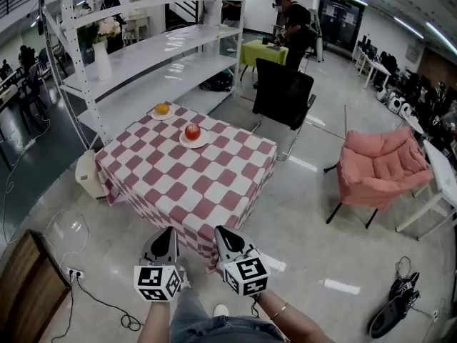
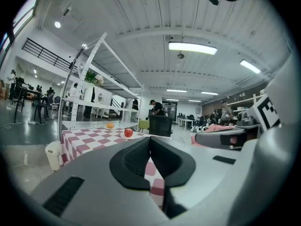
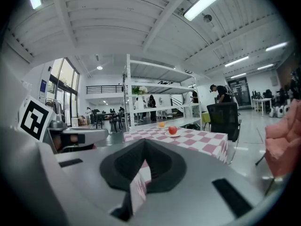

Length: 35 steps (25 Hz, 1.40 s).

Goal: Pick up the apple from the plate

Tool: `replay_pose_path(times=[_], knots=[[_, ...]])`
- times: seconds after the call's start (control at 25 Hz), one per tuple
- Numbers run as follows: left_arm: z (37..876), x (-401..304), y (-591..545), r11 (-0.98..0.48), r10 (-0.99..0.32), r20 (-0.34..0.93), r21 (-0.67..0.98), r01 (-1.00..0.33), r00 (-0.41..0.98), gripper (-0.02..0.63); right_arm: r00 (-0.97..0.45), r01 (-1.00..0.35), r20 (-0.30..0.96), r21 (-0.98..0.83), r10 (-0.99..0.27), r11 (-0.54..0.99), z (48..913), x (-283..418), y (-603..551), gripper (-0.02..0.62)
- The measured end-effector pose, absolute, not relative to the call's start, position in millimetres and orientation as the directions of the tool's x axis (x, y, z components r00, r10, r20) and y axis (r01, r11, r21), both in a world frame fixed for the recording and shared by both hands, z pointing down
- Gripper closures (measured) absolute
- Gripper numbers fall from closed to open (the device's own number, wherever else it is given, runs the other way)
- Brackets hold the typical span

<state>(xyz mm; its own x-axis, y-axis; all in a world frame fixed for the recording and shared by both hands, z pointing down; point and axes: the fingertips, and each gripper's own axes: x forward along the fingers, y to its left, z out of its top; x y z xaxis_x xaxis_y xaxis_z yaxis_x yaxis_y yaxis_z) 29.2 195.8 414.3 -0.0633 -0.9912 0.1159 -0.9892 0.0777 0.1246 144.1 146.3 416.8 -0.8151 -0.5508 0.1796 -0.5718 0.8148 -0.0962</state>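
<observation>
A red apple (image 1: 192,131) rests on a small white plate (image 1: 194,141) near the far side of a table with a red-and-white checked cloth (image 1: 193,181). An orange (image 1: 162,108) lies on a second plate further back left. Both grippers hang side by side below the table's near corner, well short of the apple. My left gripper (image 1: 170,233) is shut with nothing in it; its view shows the apple (image 2: 128,133) far ahead. My right gripper (image 1: 222,231) also looks shut and empty, with the apple (image 3: 172,130) far beyond its tips (image 3: 143,141).
A black office chair (image 1: 283,95) stands behind the table and a pink armchair (image 1: 382,166) to the right. White metal shelving (image 1: 143,56) runs along the left. A white bin (image 1: 89,175) sits by the table's left corner. Cables and a power strip (image 1: 75,273) lie on the floor.
</observation>
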Motion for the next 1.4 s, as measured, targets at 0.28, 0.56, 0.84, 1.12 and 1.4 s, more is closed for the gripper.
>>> replay_pose_path(times=[0.28, 0.56, 0.84, 1.12, 1.4], knots=[[427, -7, 144, 0.045, -0.992, 0.125, 0.147, -0.988, -0.027, 0.589, -0.800, -0.592, 0.201, -0.114, -0.565, 0.798, 427, 110, 99, 0.586], [439, -58, 82, -0.003, -0.990, 0.139, 0.155, -0.988, 0.025, 0.589, -0.765, -0.635, 0.228, -0.120, -0.602, 0.763, 440, 61, 42, 0.586], [445, -115, 31, -0.047, -0.983, 0.166, 0.169, -0.985, 0.076, 0.589, -0.730, -0.677, 0.250, -0.135, -0.636, 0.723, 446, 10, -4, 0.586], [446, -161, -19, -0.116, -0.973, 0.182, 0.152, -0.982, 0.143, 0.589, -0.667, -0.741, 0.252, -0.125, -0.701, 0.660, 443, -29, -47, 0.586], [452, -183, -59, -0.197, -0.957, 0.191, 0.137, -0.971, 0.221, 0.589, -0.599, -0.797, 0.264, -0.110, -0.756, 0.593, 444, -42, -80, 0.586]])
